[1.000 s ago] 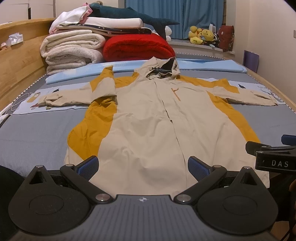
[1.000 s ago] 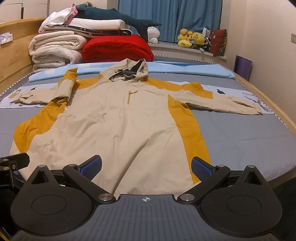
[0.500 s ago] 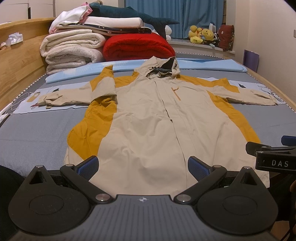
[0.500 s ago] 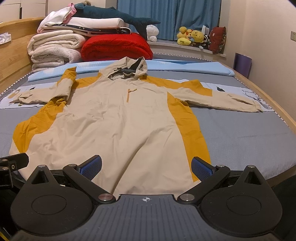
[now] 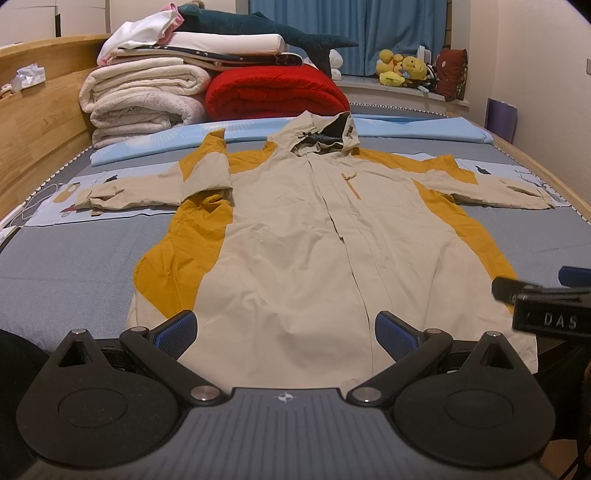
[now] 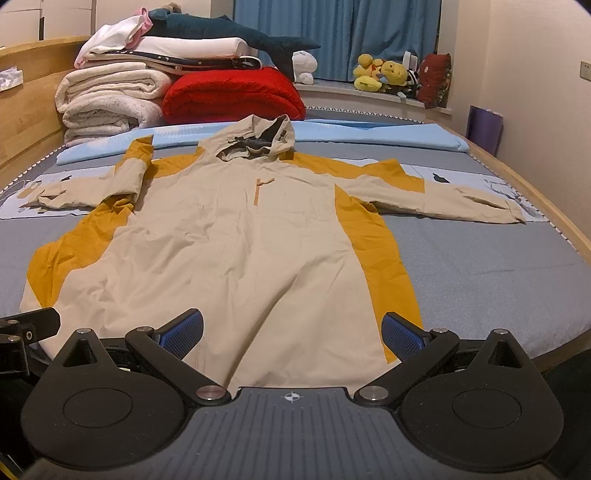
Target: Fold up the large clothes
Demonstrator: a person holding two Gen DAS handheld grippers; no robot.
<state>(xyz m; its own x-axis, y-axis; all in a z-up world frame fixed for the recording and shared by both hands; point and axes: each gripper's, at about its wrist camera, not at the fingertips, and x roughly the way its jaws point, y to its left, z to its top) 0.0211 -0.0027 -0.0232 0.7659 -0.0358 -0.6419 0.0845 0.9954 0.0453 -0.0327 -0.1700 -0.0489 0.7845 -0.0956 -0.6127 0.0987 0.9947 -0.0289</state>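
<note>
- A beige and mustard hooded jacket [image 5: 306, 236] lies spread flat, front up, across the middle of the frame on a grey bed [image 5: 66, 266], hem toward the cameras and hood [image 5: 321, 134] toward the top.
- Its sleeve at frame left [image 5: 155, 186] runs out sideways, with a fold of fabric doubled over near the shoulder; the sleeve at frame right [image 5: 491, 188] lies stretched out straight.
- The left gripper [image 5: 286, 334] sits at the bottom centre of its view with its blue-padded fingers spread wide, holding nothing, just short of the jacket's hem.
- The right gripper [image 6: 291, 332] sits likewise at the bottom centre of its view, fingers wide apart and holding nothing, near the hem's right half.
- Whether either gripper's pads touch the cloth cannot be told from this low angle; they look slightly clear of it.
- Part of the right gripper shows at the right edge of the left view, beside the hem corner.
- At the upper left, a stack of folded white blankets [image 5: 144, 99] stands beside a rolled red blanket [image 5: 273, 92], with a dark plush shark [image 5: 280, 31] lying on top.
- Yellow plush toys [image 5: 400, 68] sit on a ledge at the upper right before blue curtains [image 5: 369, 33].
- A wooden headboard [image 5: 40, 122] runs along the left edge.
</note>
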